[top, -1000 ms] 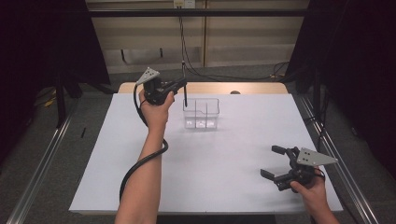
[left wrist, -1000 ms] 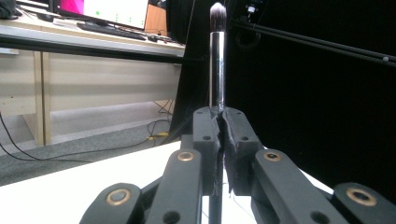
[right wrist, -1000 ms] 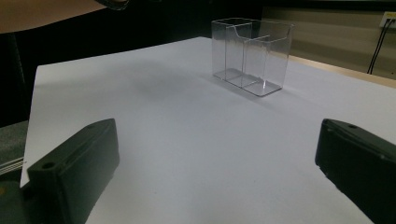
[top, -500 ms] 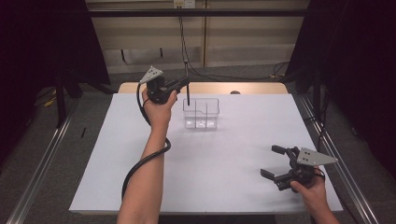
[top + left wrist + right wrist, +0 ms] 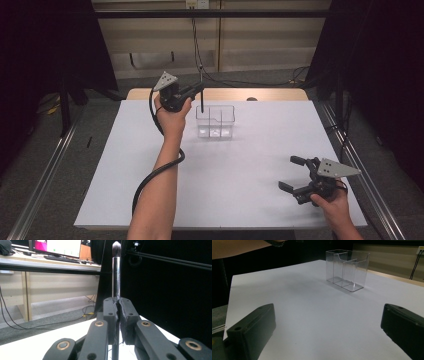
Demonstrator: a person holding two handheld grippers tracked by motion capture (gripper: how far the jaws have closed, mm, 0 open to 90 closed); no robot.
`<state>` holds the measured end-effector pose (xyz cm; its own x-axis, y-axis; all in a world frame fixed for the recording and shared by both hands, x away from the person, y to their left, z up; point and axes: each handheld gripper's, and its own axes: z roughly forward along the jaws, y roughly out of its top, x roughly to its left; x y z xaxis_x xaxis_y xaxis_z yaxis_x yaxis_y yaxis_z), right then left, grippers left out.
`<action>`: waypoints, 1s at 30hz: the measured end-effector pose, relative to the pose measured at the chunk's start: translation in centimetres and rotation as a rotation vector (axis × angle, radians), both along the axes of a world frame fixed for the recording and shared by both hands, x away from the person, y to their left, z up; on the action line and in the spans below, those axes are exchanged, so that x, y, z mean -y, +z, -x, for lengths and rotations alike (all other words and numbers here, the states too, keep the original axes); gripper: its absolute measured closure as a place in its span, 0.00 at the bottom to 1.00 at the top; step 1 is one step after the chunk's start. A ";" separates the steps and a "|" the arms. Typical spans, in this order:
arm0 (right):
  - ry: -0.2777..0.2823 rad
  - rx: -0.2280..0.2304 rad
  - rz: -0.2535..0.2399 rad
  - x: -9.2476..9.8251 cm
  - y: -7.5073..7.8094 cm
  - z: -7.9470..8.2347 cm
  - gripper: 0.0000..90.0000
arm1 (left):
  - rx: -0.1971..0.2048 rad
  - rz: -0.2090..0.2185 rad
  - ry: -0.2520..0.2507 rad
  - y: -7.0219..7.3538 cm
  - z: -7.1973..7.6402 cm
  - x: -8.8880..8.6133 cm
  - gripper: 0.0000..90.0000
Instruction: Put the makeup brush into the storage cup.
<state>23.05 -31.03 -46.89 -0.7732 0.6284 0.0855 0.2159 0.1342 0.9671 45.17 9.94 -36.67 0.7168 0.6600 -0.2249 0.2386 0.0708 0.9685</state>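
Left gripper (image 5: 199,90) at upper centre-left of the high view, fingers (image 5: 111,315) clamped on a makeup brush (image 5: 116,272). In the left gripper view the brush stands upright, bristles at top of frame. In the high view the brush hangs just above the left rear corner of the clear box (image 5: 216,121).

Clear box: divided into compartments, on the white counter (image 5: 250,165), upper centre.

Right gripper (image 5: 296,174) at lower right of the high view, fingers (image 5: 252,332) spread wide, holding nothing; bare counter between it and the box.

Cables on the floor (image 5: 260,77) beyond the counter.
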 end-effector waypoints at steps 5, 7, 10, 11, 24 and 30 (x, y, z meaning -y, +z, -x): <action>0.000 -0.002 -0.001 0.0 0.0 0.0 0.00 | 0.010 -0.015 0.004 -0.2 -0.1 0.1 0.94; 0.000 0.000 0.000 0.0 0.0 0.0 0.00 | 0.007 -0.017 0.008 -0.3 -0.1 0.1 0.94; 0.000 -0.001 0.000 0.0 0.0 0.0 0.00 | 0.011 -0.026 0.014 -0.5 -0.1 0.1 0.94; 0.001 -0.002 0.000 0.0 0.0 0.0 0.00 | 0.010 -0.024 0.015 -0.6 -0.1 0.1 0.94; 0.000 0.000 0.001 0.0 0.0 0.0 0.00 | 0.016 -0.032 0.026 -1.3 -0.2 0.0 0.94; 0.001 0.000 0.002 0.0 0.0 0.0 0.00 | 0.008 -0.022 0.033 -1.6 -0.2 0.0 0.94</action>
<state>23.07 -31.03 -46.88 -0.7738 0.6278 0.0845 0.2161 0.1363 0.9668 45.34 9.90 -38.23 0.6962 0.6881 -0.2045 0.2292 0.0569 0.9717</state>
